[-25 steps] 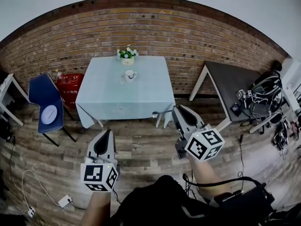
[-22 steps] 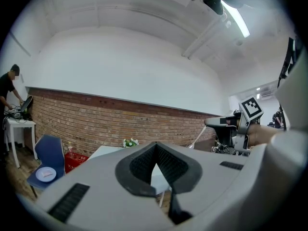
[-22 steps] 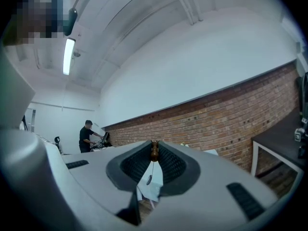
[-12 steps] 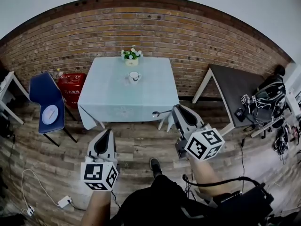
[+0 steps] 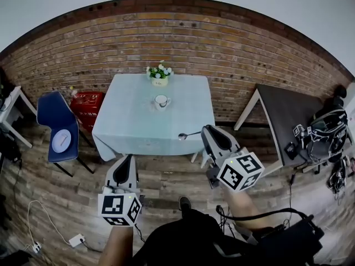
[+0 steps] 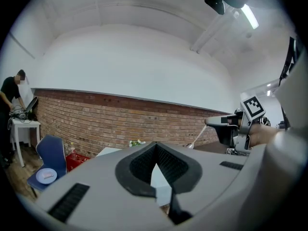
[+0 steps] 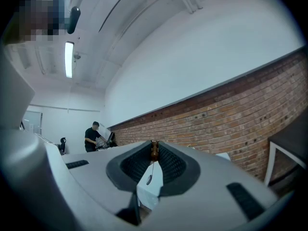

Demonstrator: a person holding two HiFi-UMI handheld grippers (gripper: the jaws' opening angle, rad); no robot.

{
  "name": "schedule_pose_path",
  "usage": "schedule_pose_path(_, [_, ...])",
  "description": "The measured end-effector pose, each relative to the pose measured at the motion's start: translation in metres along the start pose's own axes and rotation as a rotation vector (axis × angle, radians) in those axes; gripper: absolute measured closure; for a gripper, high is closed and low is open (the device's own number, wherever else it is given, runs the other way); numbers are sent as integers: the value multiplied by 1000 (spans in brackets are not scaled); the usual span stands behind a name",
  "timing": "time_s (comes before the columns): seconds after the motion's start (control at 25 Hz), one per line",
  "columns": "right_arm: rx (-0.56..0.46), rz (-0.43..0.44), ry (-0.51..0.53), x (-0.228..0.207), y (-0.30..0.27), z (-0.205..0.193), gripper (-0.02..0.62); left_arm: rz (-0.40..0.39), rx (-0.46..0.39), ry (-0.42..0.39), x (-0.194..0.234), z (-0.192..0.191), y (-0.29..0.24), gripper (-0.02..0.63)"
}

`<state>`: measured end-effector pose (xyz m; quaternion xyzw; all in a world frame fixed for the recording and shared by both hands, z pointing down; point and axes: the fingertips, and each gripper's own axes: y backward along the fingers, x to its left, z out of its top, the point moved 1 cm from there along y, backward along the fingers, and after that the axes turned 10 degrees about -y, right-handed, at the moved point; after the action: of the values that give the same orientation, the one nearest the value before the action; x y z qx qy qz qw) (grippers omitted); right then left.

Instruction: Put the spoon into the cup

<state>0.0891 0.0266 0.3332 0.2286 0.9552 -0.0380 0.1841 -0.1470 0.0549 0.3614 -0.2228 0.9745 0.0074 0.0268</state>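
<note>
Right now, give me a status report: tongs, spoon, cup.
Right tongs shut on spoon, held level. Left tongs shut, empty. Cup on table, spoon not in it. Flower pot behind cup, not in the way.

A flower pot [image 5: 159, 81] stands on the cloth-covered table [image 5: 138, 129], a blue chair [image 5: 49, 111] beside it.

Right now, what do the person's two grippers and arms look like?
Both the left gripper and the right gripper have light-grey tapering shells with black ribbed pads inside. Each carries a white cube printed with black square markers. A black cable runs by the right arm. The person wears dark clothing; the forearms are uncovered.
</note>
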Motion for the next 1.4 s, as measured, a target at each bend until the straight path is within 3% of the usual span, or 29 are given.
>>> schedule_pose_path(0.92, [71, 125, -67, -126, -103, 32, 540, 129, 72, -22, -16, -3, -132, 597])
schedule_pose_path(1.4, [83, 96, -77, -144, -166, 19, 540, 86, 61, -8, 20, -15, -177, 597])
